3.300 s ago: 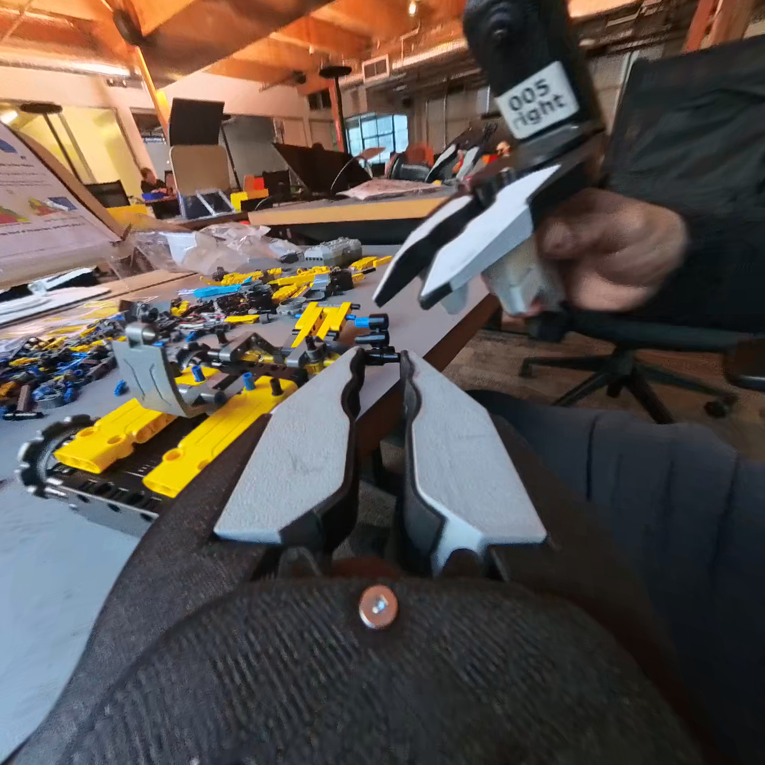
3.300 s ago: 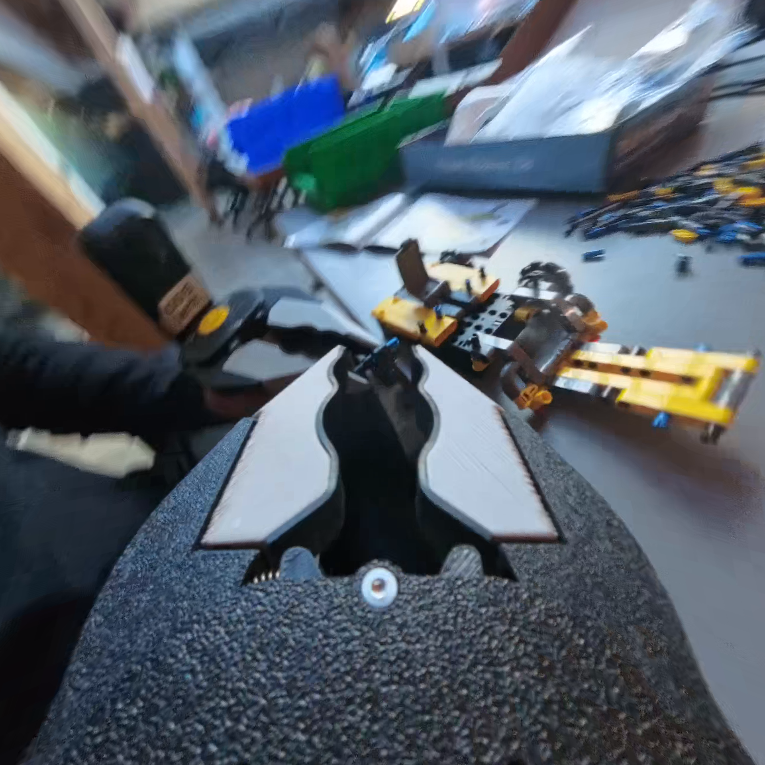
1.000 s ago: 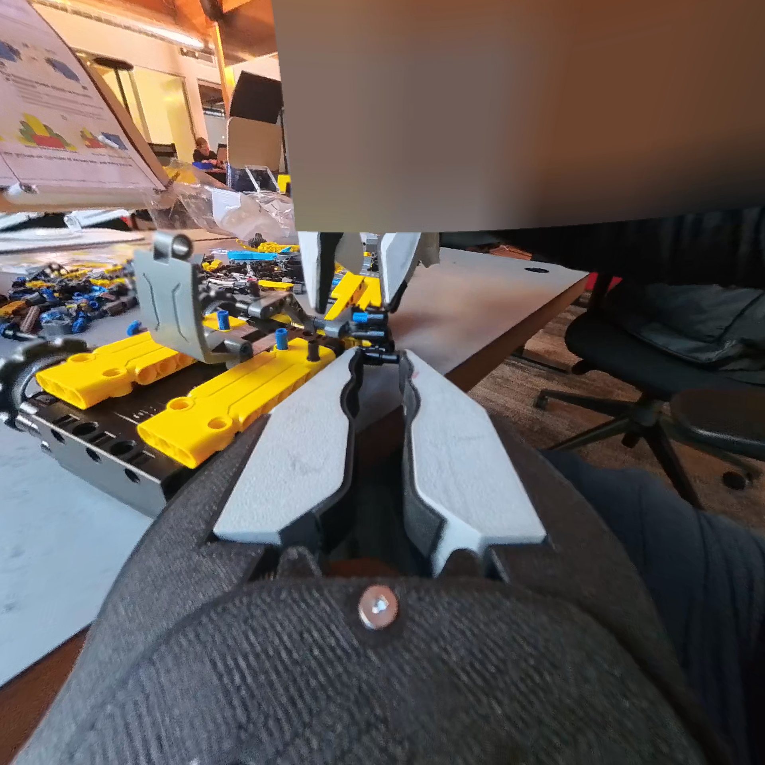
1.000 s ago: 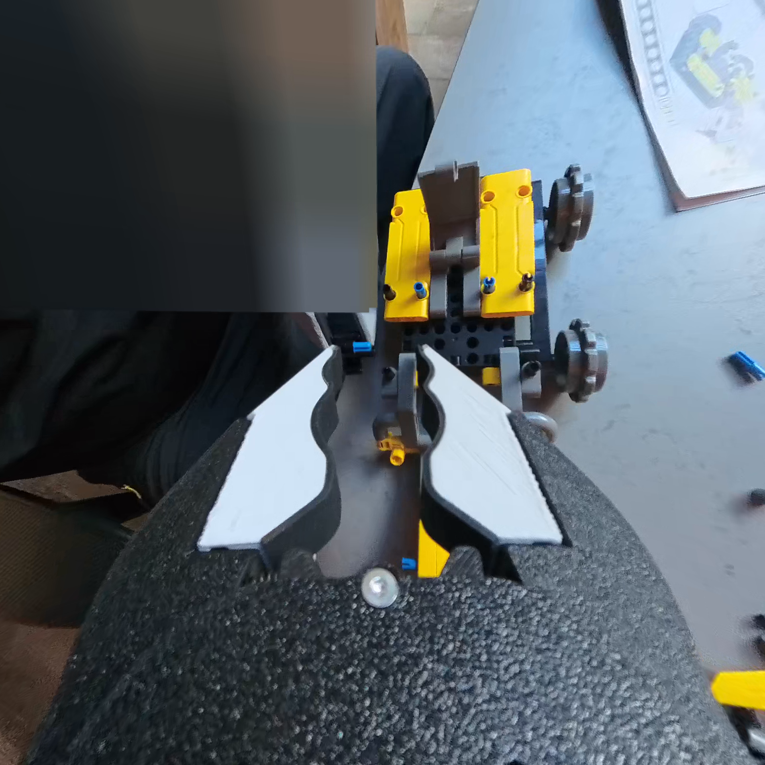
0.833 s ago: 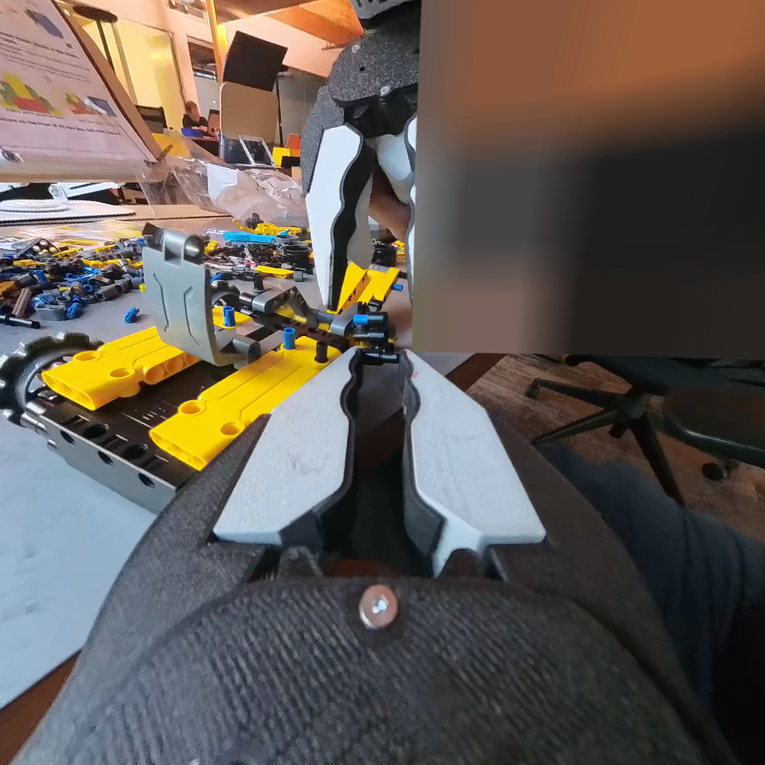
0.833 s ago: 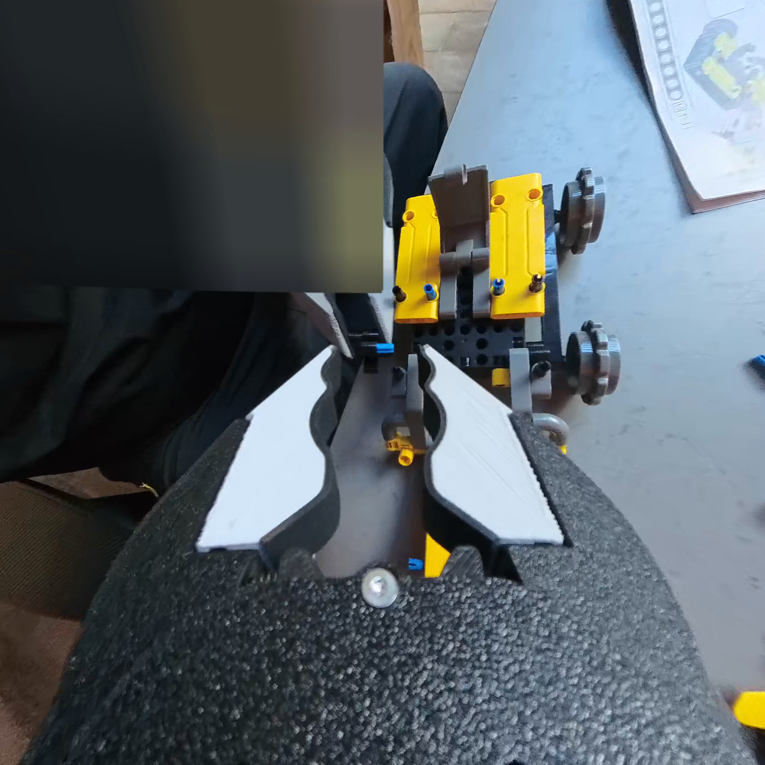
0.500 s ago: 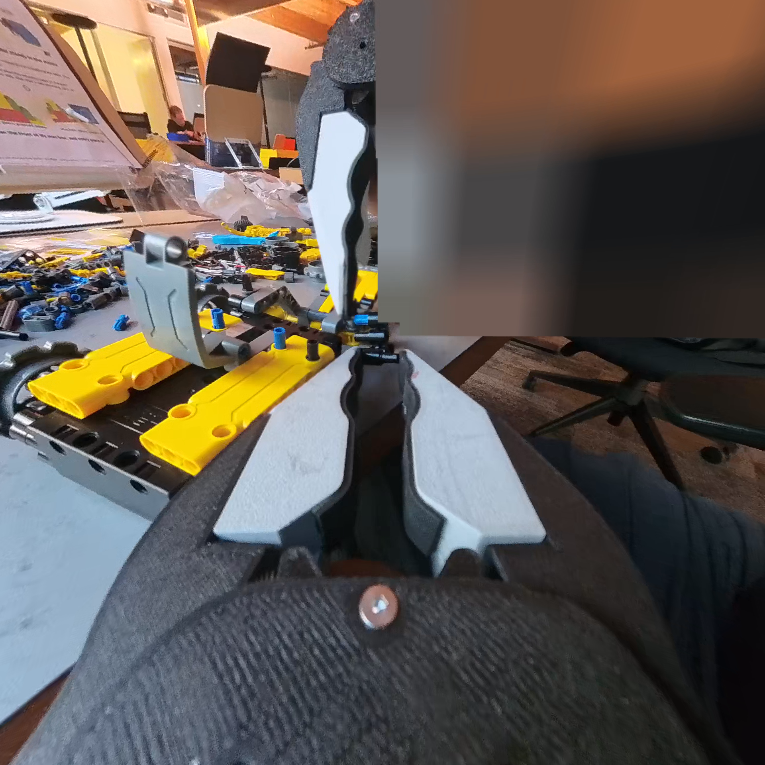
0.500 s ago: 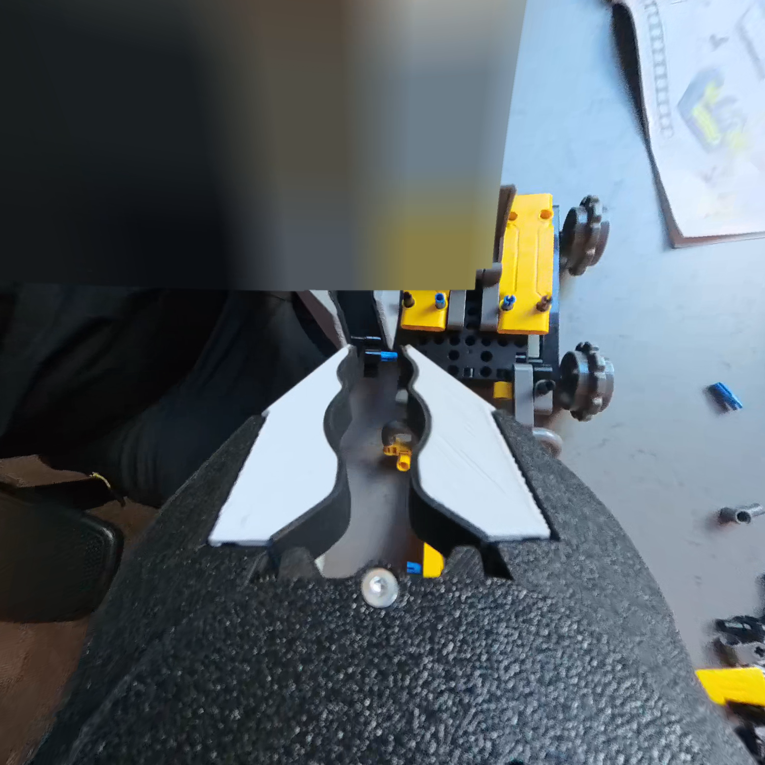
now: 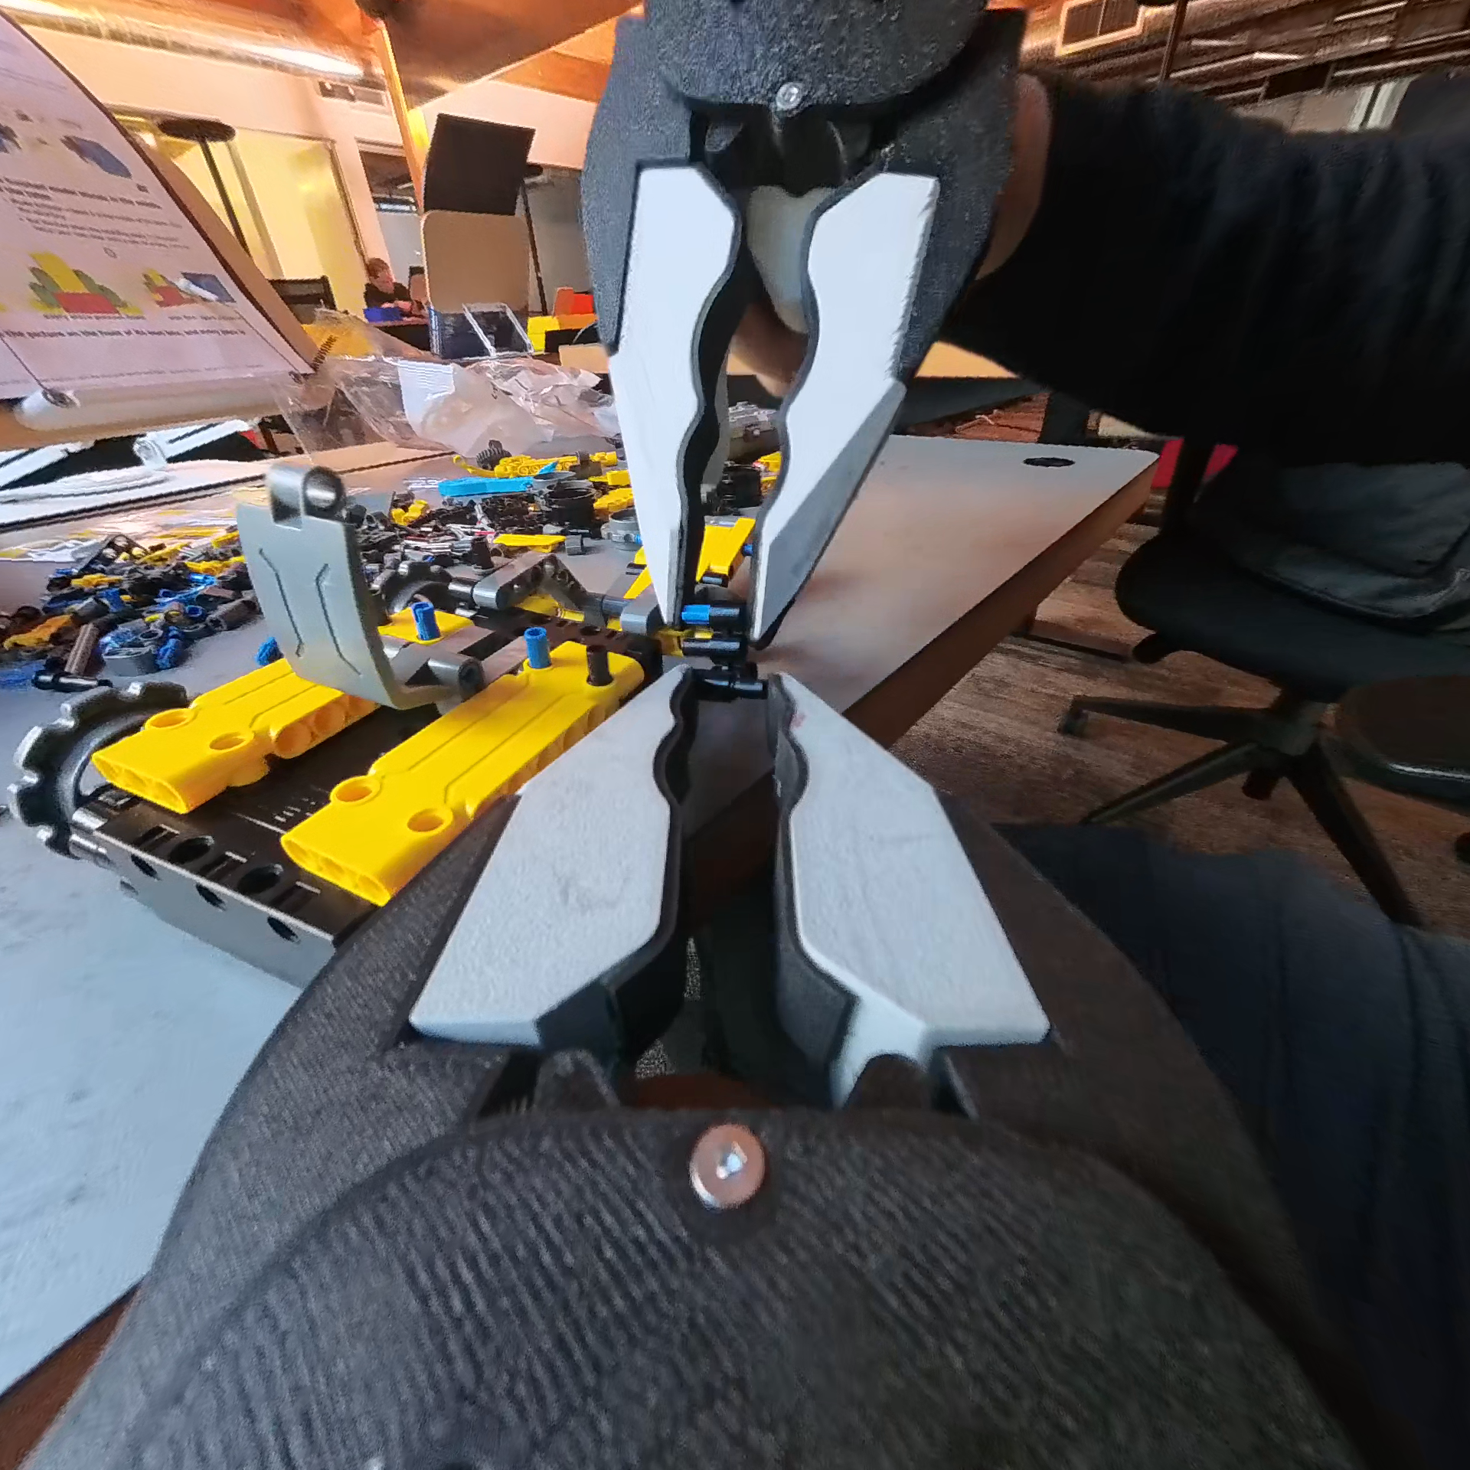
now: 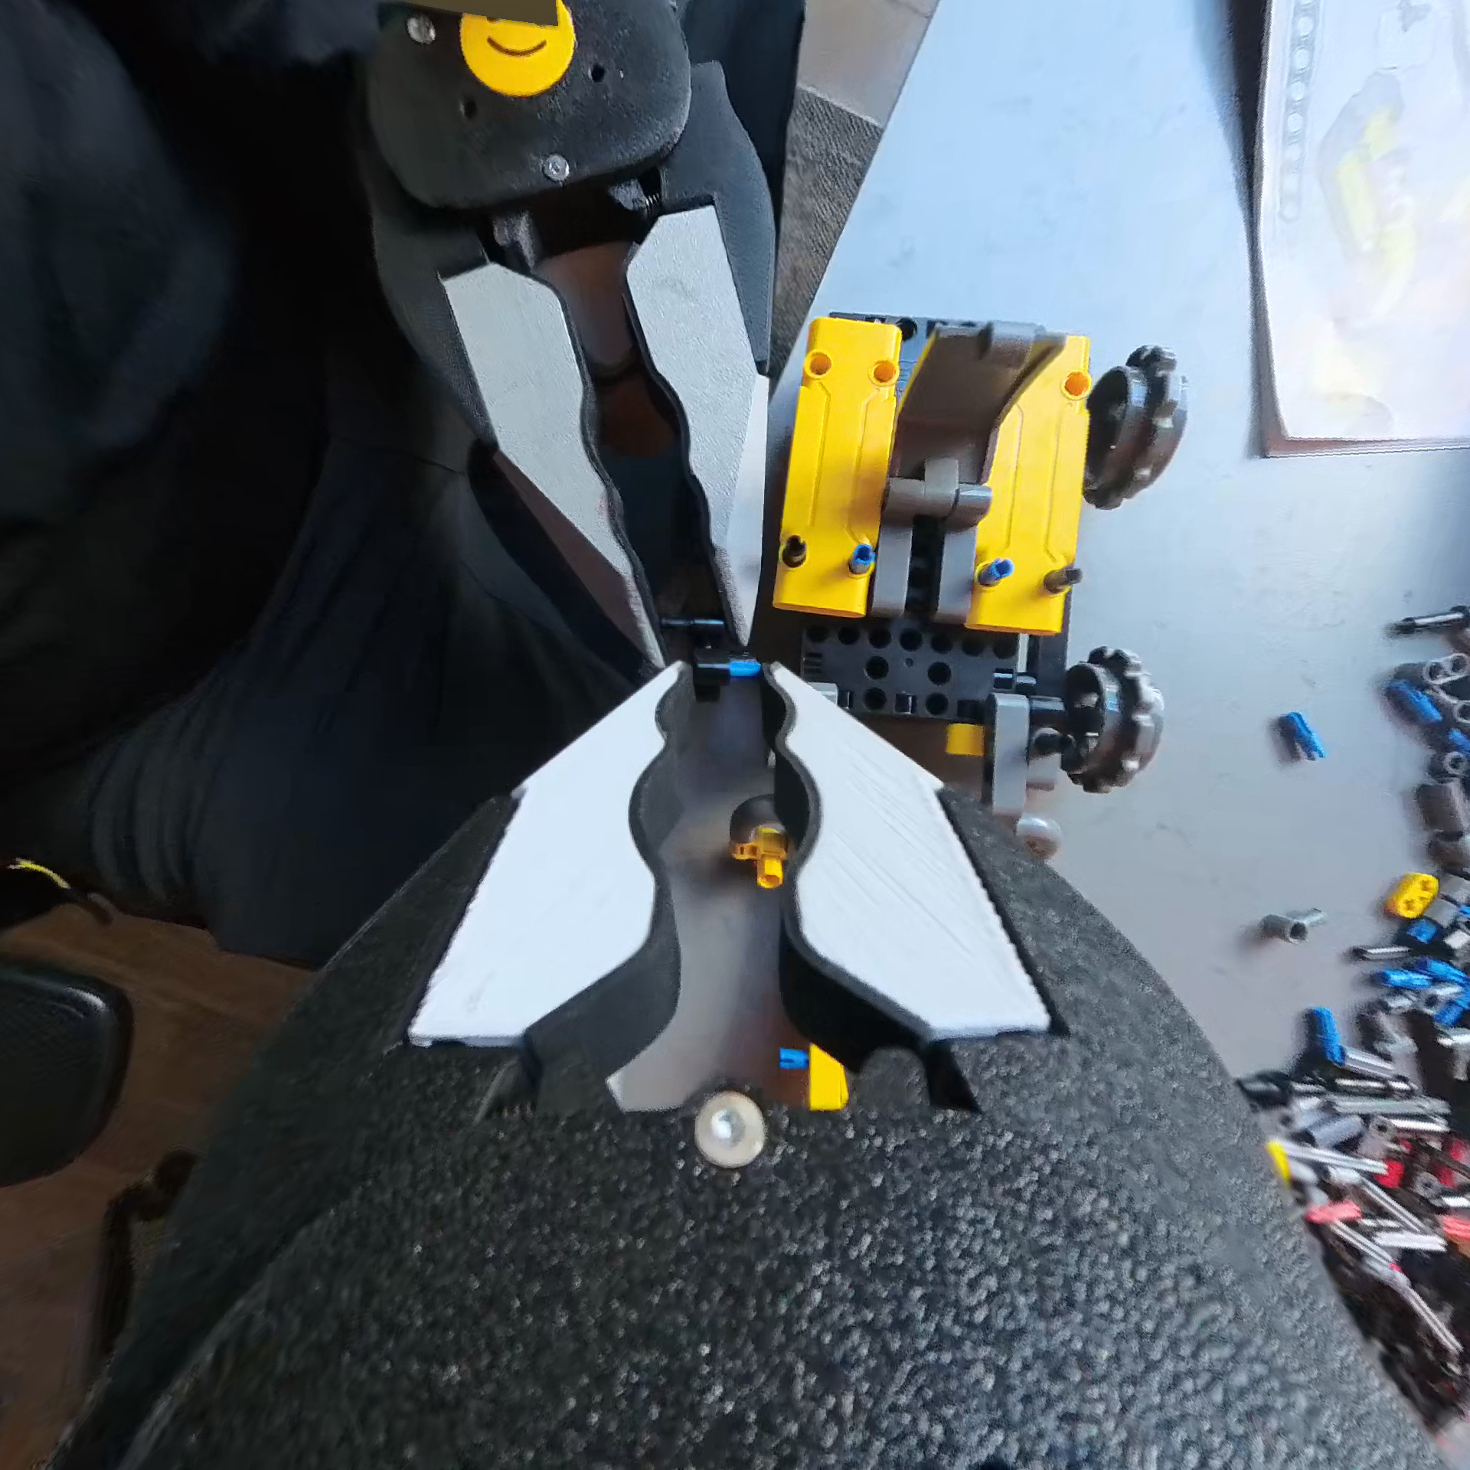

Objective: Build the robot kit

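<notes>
The small black connector piece (image 9: 720,648), which has a blue pin in its side, is held off the table (image 9: 954,509), just past the table's near edge and close beside the near end of the yellow and black model (image 9: 445,764). The left hand-held gripper (image 9: 725,682) reaches it from below. Its fingers are drawn in to a narrow gap and pinch the lower black end. The right hand-held gripper (image 9: 716,622) points down at it from above. Its two tips lie on either side of the upper part, one against the blue pin. Whether they are actually clamping it or only flanking it cannot be told.

In the right wrist view the same piece (image 10: 720,666) sits between the tips of the right hand-held gripper (image 10: 722,672), with the left hand-held gripper (image 10: 700,640) opposite, over the person's dark trousers.

The model (image 10: 843,477) rests on the table (image 10: 1074,199) just right of the piece. It has two yellow panels, a grey curved panel (image 9: 310,589) standing between them, and black toothed wheels (image 10: 1133,425) on its far side. A tiny yellow pin (image 10: 760,855) lies on the table under the right hand-held gripper. Loose parts (image 10: 1416,994) are scattered at the right, a printed booklet (image 10: 1368,239) lies beyond them, and an office chair (image 9: 1289,604) stands off to the side.
</notes>
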Demonstrator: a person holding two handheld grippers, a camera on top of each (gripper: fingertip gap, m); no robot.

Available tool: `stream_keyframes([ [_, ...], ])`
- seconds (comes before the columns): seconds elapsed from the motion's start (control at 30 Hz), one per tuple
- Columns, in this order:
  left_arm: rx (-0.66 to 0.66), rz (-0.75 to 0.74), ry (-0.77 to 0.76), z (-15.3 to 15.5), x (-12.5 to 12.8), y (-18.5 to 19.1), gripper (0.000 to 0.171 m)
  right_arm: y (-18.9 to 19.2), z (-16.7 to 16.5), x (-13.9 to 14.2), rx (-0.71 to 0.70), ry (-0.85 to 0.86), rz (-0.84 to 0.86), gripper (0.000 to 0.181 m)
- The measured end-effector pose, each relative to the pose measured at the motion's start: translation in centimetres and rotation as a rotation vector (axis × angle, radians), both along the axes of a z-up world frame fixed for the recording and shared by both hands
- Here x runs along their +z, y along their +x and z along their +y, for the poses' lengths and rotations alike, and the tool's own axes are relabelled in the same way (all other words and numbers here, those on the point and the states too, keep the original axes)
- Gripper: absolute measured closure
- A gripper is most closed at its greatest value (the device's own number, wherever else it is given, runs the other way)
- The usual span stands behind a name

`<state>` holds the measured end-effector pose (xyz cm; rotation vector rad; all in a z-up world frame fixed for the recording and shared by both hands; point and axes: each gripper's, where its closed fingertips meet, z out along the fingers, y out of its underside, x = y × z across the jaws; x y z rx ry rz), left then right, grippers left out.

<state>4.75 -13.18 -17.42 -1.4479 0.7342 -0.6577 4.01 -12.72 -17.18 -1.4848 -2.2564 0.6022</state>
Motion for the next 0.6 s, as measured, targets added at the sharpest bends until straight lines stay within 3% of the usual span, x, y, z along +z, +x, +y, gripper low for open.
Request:
stream_keyframes([
  [0.37, 0.053, -0.077, 0.032, -0.1, 0.9, -0.8, 0.147, 0.2, 0.3, -0.6, -0.096, 0.192, -0.019, 0.165],
  [0.53, 0.092, -0.172, 0.236, -2.2, 4.9, -3.0, 0.142, 0.6, 0.5, -1.1, -0.141, 0.289, -0.051, 0.165],
  [0.6, 0.077, -0.131, 0.194, -1.7, 5.3, -3.8, 0.126, 0.9, 0.5, -1.0, -0.153, 0.322, -0.054, 0.165],
])
